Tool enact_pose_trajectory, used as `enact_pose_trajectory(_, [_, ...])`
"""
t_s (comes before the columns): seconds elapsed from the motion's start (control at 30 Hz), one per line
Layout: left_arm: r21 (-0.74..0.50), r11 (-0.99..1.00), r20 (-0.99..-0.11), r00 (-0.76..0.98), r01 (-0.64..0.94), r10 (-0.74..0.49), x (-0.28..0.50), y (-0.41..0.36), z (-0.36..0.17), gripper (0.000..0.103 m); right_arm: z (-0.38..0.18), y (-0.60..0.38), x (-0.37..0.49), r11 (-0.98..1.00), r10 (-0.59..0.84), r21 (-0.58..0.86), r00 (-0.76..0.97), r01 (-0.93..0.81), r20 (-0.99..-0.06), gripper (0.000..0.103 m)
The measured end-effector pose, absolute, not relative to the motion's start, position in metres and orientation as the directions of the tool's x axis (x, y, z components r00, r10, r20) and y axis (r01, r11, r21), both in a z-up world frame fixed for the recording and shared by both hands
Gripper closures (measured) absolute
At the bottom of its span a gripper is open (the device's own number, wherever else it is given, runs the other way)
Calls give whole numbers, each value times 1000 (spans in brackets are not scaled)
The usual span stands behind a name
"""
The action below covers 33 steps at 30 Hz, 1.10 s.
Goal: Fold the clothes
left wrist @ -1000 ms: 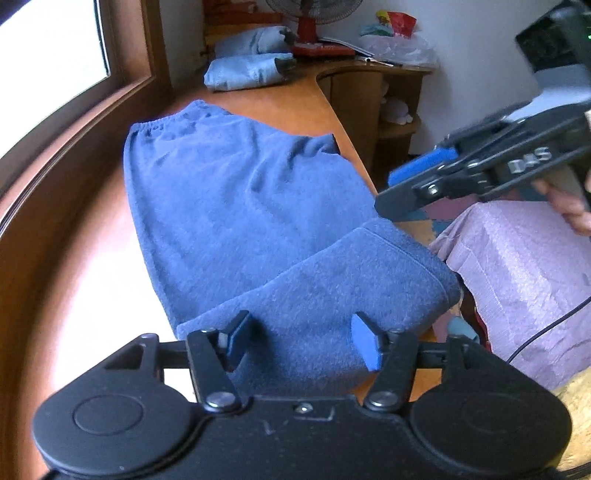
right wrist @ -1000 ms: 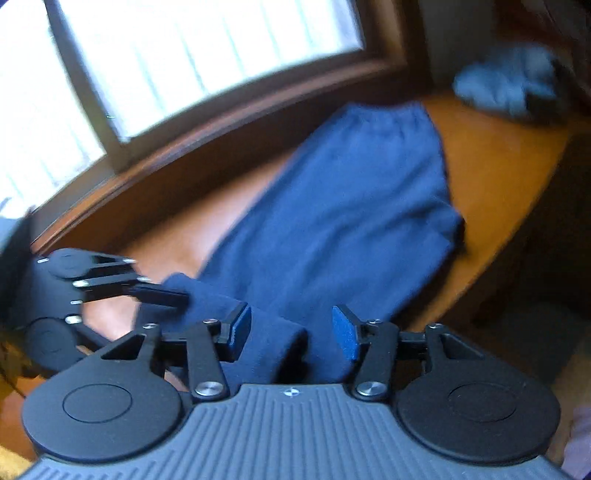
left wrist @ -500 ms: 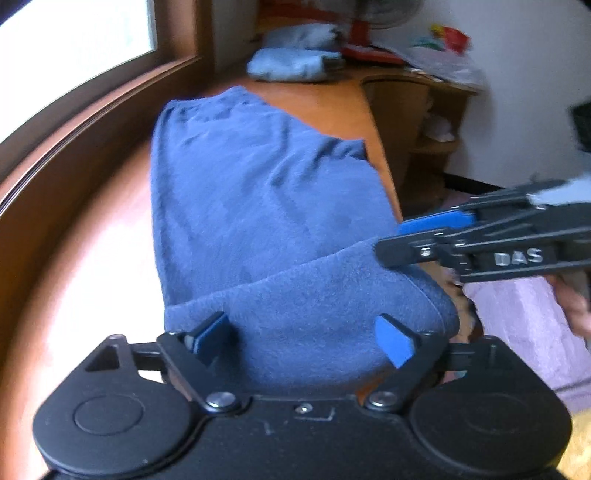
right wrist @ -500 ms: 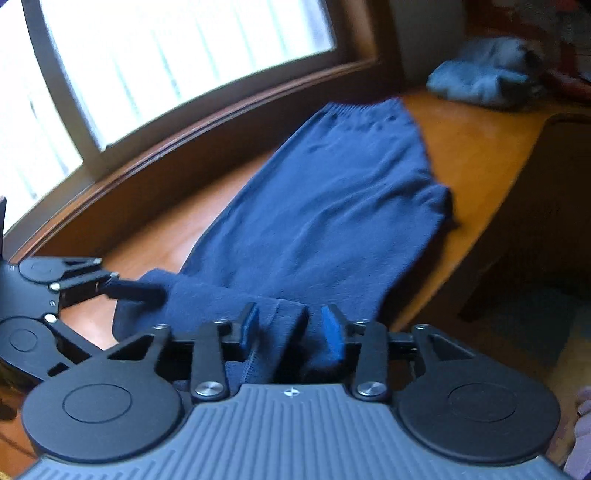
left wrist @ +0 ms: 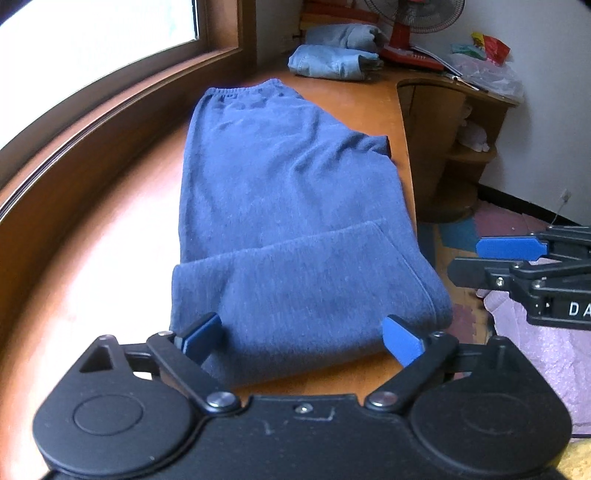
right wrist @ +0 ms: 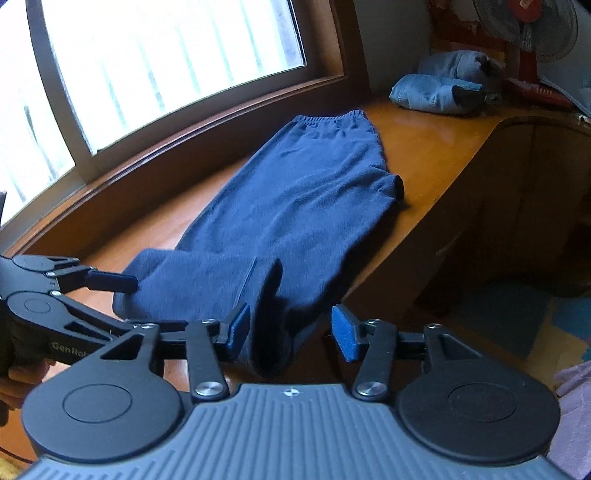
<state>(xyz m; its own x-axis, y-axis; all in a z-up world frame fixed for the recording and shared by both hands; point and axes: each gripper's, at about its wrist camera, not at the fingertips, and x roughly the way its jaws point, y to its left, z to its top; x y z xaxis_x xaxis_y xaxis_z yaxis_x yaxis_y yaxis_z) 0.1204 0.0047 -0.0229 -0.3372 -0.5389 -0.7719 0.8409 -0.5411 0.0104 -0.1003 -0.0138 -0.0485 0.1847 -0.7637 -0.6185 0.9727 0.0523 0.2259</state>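
Dark blue pants point(left wrist: 280, 177) lie flat on the wooden table point(left wrist: 122, 229), waistband at the far end. Their near end is folded back into a thick fold point(left wrist: 306, 291). My left gripper point(left wrist: 301, 338) sits at the fold's near edge; its jaws are opening wide, the fold lies between them and the pads do not press on it. My right gripper point(right wrist: 291, 332) is at the fold's right corner, jaws opening. A raised ridge of cloth point(right wrist: 267, 295) stands beside its left pad, clear of the right one. In the left wrist view the right gripper point(left wrist: 465, 258) hovers off the table's right edge.
Folded jeans point(left wrist: 332, 62) lie at the table's far end beside a red fan point(left wrist: 410, 22) and a plastic bag point(left wrist: 487, 70). A window point(right wrist: 166, 55) runs along the left. The table edge point(right wrist: 424, 221) drops to a cabinet. A purple cloth point(left wrist: 535, 350) lies at right.
The left jaws spread wide and let the fold settle on the table. The right gripper pinched the fold's corner, then opened and drew off to the right of the table edge.
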Motion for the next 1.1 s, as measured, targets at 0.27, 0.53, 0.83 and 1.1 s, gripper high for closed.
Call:
enact_pose_trajectory(0.27, [-9,-494,-766,-324,869,-556,146,13,-17,9,-52,-2,-87,69,-775,175,163,982,-611,40])
enact_pose_trajectory(0.53, [4,-390,-798,-232,921,-556,189,13,-29,9,-67,5,-71,123,-770,118,170,985,-615,38])
enact_pose_trajectory(0.83, [50,-387,-779,-207,921,-592,197,18,-26,9,-70,-5,-69,116,-761,130,173,985,-626,38])
enact_pose_trajectory(1.1, [96,-444,-769,-217,891,-601,191,16,-34,9,-76,3,-68,140,-775,97,170,985,-608,37])
